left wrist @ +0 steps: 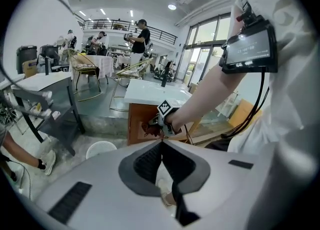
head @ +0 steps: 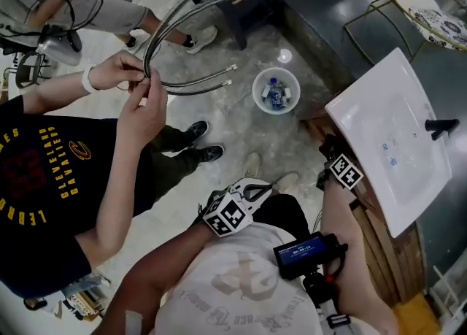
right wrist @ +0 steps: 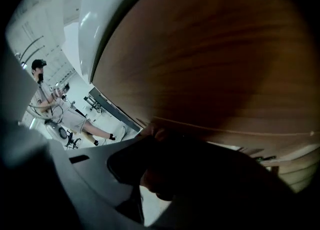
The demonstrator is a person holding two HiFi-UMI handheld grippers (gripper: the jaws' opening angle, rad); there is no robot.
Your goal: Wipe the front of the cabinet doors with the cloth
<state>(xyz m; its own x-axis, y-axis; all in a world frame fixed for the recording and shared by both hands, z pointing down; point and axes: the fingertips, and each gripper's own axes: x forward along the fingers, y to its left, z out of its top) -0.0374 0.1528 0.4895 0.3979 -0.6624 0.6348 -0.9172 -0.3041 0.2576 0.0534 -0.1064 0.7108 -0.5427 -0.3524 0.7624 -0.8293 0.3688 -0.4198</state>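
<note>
Floor: pale marbled stone [head: 241, 129] filled most of the head view, with a darker raised level toward the top right.
Cabinet: a wooden cabinet [head: 383, 249] stood at the right edge, and a white sink basin [head: 387, 129] lay on top of it.
Right gripper: the right gripper [right wrist: 160, 174] was at the front of the cabinet, just below the basin edge. Its jaws were clenched on a dark bundle, the cloth [right wrist: 200, 174].
Cloth: in the left gripper view it looked red-brown [left wrist: 149, 129], bunched at the jaw tips and touching the wooden door. In the right gripper view the door [right wrist: 200, 63] filled almost the whole picture, very near the jaws.
Left gripper: the left gripper [left wrist: 161, 143] was held low in front of the person's body, well apart from the cabinet. Its jaws met at the tips and gripped nothing; only floor showed through the gap behind the tips.
Right forearm: a small black device with a lit screen [head: 303, 252] was strapped on it.
Second person: a person in a black shirt stood at the left, and both hands [head: 142, 111] held a bundle of braided metal hoses [head: 175, 27].
Bin: a round white bin [head: 276, 91] stood on the floor between this person and the cabinet, with a bottle inside.
</note>
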